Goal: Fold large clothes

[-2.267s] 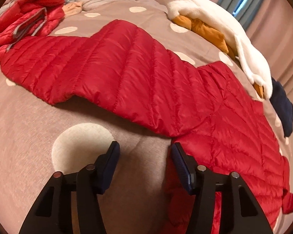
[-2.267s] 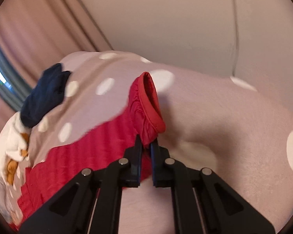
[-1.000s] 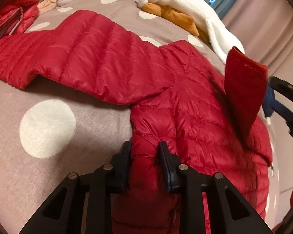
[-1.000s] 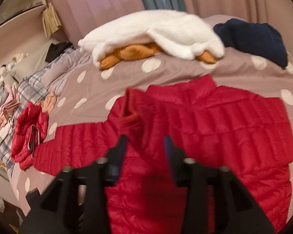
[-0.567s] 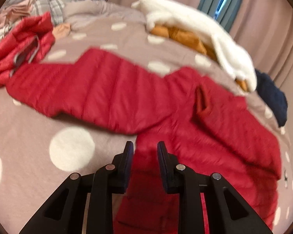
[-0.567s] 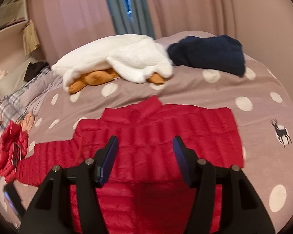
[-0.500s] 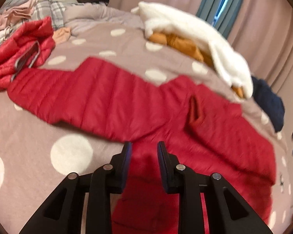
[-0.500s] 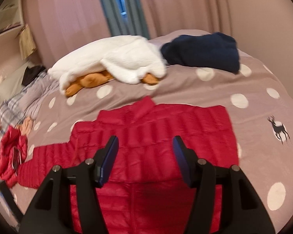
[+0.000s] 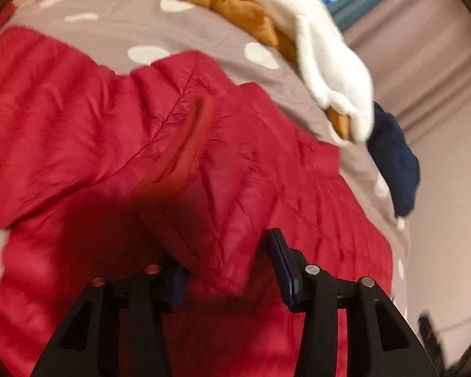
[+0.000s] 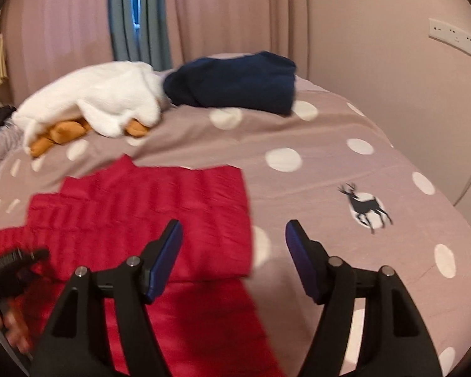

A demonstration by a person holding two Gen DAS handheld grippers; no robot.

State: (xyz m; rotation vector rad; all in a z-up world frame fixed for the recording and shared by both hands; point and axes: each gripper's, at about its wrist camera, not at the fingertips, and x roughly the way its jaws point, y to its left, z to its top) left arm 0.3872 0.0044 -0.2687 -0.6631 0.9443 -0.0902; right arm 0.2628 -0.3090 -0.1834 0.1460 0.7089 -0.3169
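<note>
Two tools in play here, both spread wide. The left tool (image 9: 229,270) hangs low over the red puffer jacket (image 9: 116,132), and a raised fold of the quilted fabric pokes up between its two fingers (image 9: 282,267). The fingers look parted around that fold rather than pinching it, so I'd call it released, though the shot is pretty blurry. The right tool (image 10: 234,257) is clearly let go too, fingers apart with nothing between them, hovering over the jacket's right edge where it meets bare bedspread.

The red puffer jacket (image 10: 147,207) lies spread out on the bed (image 10: 314,144), which has a mauve cover with white polka dots and one little black deer print (image 10: 365,207) off to the right of the jacket. In the right wrist view the upper part of the jacket looks laid flat as a neat rectangle, with the collar poking up at the far edge. In the left wrist view one sleeve stretches away to the left across the cover.

Further back on the bed there's a white fluffy garment (image 10: 103,100) lying over something orange-brown (image 10: 59,135), and right next to that a dark navy garment (image 10: 235,81) bunched up. Pink curtains (image 10: 235,9) hang behind the bed with a grey-blue strip between them. The left tool also shows at the left edge of the right wrist view, with a hand (image 10: 12,323) gripping it.
</note>
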